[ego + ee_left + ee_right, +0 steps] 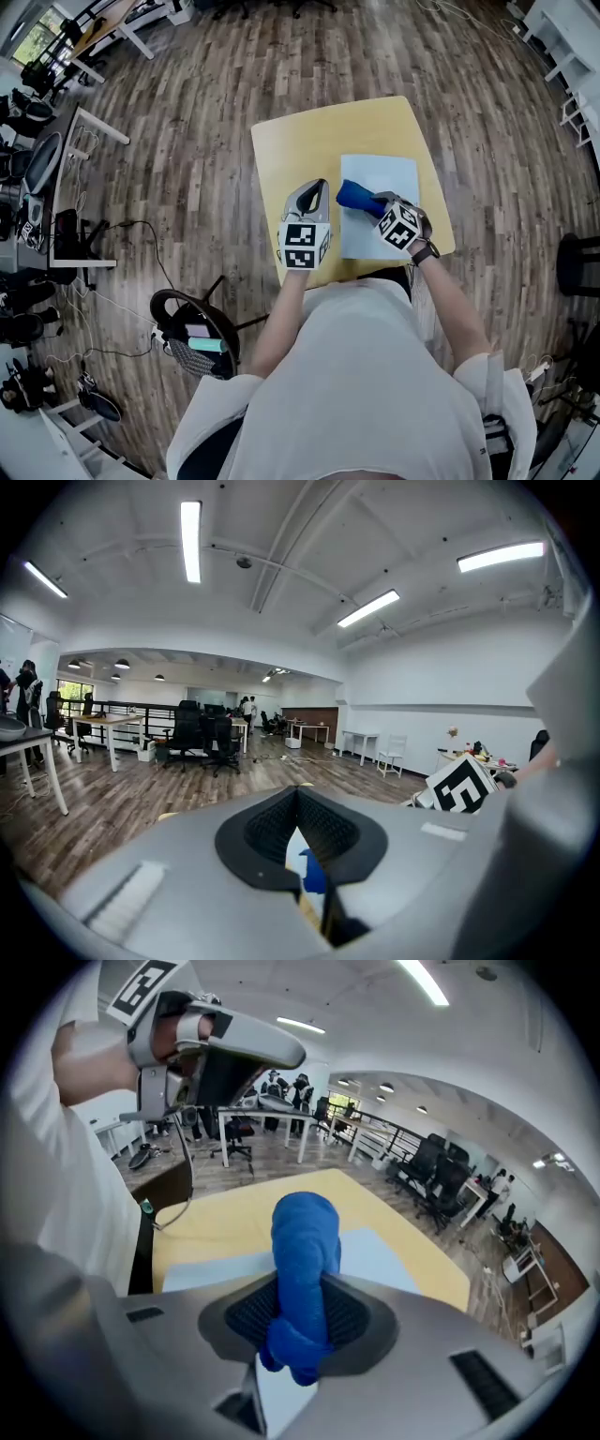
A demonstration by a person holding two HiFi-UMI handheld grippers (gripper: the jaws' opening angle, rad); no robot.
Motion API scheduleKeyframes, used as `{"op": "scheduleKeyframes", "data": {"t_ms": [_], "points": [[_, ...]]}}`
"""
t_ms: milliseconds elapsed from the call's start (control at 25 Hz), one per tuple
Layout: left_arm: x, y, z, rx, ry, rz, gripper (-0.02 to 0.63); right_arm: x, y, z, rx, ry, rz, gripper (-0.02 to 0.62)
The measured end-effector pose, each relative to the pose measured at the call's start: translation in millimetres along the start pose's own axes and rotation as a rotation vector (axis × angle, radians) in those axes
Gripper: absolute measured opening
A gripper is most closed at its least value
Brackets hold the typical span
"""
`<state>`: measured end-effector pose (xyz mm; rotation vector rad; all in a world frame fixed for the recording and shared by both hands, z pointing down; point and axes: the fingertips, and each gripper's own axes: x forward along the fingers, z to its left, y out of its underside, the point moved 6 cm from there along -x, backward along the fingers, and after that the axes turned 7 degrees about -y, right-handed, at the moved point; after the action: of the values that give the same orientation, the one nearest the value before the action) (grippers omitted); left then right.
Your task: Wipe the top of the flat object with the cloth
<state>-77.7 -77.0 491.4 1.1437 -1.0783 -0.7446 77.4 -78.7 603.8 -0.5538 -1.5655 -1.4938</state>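
A pale blue flat sheet lies on the right half of a small yellow table. My right gripper is shut on a rolled blue cloth, whose free end rests at the sheet's left edge. In the right gripper view the blue cloth sticks out between the pads of my right gripper, above the sheet. My left gripper hovers over bare tabletop just left of the cloth, shut with nothing in it. In the left gripper view the left gripper shows a sliver of cloth below its tips.
A round-based chair stands on the wood floor at my lower left. Desks with cables line the left side, white tables the upper right. A black stool sits to the right. The table's near edge is close to my body.
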Motion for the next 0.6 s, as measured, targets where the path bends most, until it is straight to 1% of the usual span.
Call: {"op": "scheduleKeyframes", "data": {"t_ms": [120,200,320,440,600], "points": [[-5.0,-2.3,6.9,-0.001,-0.020,-0.006,0.009,24.3,-31.4,14.8,-0.045,-0.071,-0.042,0.114],[-8.3,-3.6,11.7,-0.001,-0.028,-0.009,0.009,43.0,-41.4,24.4,-0.073,-0.118,-0.028,0.116],[-11.2,-4.7,15.8,0.003,-0.032,-0.011,0.009,63.6,-41.3,34.2,-0.091,-0.169,0.019,0.121],[-10.6,-2.9,14.3,0.007,-0.025,-0.005,0.009,64.2,-30.5,34.4,-0.070,-0.169,0.020,0.121],[-4.8,0.7,12.5,0.011,-0.007,0.001,0.009,47.3,-7.9,23.8,-0.014,-0.124,0.018,0.122]]}}
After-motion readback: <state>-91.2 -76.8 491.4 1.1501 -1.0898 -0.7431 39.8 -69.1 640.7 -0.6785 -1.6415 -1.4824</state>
